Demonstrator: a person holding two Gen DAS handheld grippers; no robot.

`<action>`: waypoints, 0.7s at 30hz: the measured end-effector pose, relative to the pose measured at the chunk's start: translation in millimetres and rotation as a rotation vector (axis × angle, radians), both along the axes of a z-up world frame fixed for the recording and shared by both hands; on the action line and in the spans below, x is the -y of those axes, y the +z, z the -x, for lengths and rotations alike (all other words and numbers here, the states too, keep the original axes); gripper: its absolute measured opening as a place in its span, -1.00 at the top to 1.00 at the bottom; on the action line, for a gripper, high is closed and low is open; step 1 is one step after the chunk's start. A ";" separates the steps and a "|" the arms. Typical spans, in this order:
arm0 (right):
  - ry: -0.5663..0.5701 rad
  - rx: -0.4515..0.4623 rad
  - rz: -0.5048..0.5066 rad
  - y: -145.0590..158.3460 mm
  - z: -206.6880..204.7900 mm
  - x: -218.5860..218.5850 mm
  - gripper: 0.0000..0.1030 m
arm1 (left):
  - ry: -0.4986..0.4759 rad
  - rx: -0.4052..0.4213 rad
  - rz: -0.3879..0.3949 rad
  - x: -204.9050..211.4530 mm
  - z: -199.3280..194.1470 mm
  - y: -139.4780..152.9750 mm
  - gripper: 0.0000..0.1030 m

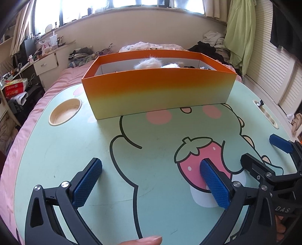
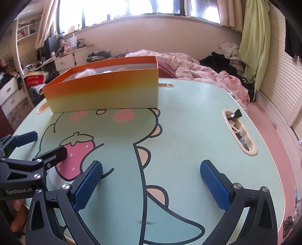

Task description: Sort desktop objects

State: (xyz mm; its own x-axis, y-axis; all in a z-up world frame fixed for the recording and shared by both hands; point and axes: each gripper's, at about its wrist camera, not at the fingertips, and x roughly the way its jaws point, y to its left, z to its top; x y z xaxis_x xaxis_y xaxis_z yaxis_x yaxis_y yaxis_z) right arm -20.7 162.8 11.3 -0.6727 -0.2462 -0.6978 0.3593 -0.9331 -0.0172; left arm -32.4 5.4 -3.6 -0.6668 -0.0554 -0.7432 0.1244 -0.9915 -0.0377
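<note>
Left gripper (image 1: 151, 181) and right gripper (image 2: 151, 181) — fingers spread wide, nothing between — above lap desk (image 1: 75, 150); orange box (image 1: 156, 90) beyond

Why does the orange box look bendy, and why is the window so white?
Left wrist view: the fisheye lens bows the orange box and curves the green table; corners go dark. Right wrist view: the window is blown out white by daylight, so nothing outside shows, and the table's far edge curves too. Both views stay fairly sharp.
</note>
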 end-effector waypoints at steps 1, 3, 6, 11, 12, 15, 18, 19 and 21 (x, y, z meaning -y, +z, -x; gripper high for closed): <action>0.000 0.000 0.000 -0.1 0.0 0.0 -1.00 | 0.000 0.000 0.000 0.2 -0.3 0.0 -0.99; 0.000 0.000 0.000 -0.1 -0.2 -0.1 -1.00 | 0.000 0.000 0.001 0.2 0.0 -0.2 -0.99; 0.000 0.000 0.000 -0.2 0.0 0.0 -1.00 | 0.000 0.000 0.001 -0.2 0.9 -0.4 -0.99; 0.000 0.000 0.000 -0.4 -0.1 0.0 -1.00 | 0.000 0.000 0.001 0.4 -0.6 -0.6 -0.99; 0.000 0.000 0.000 -0.5 -0.1 -0.1 -1.00 | 0.000 0.000 0.000 0.3 -0.2 -0.7 -0.99; 0.000 -0.001 0.000 -0.6 -0.1 -0.1 -1.00 | 0.000 -0.001 0.001 0.1 -0.3 -0.8 -0.99; 0.000 -0.001 0.000 -0.7 -0.1 -0.2 -1.00 | -0.002 -0.002 0.001 -0.9 -0.1 -0.7 -0.99; 0.000 -0.001 0.000 -0.6 -0.2 -0.3 -1.00 | -0.002 -0.002 0.001 -1.6 0.9 -0.6 -0.99; 0.000 -0.001 0.000 -0.9 -0.1 -0.3 -1.00 | -0.001 -0.003 0.001 -2.3 1.7 -0.6 -0.99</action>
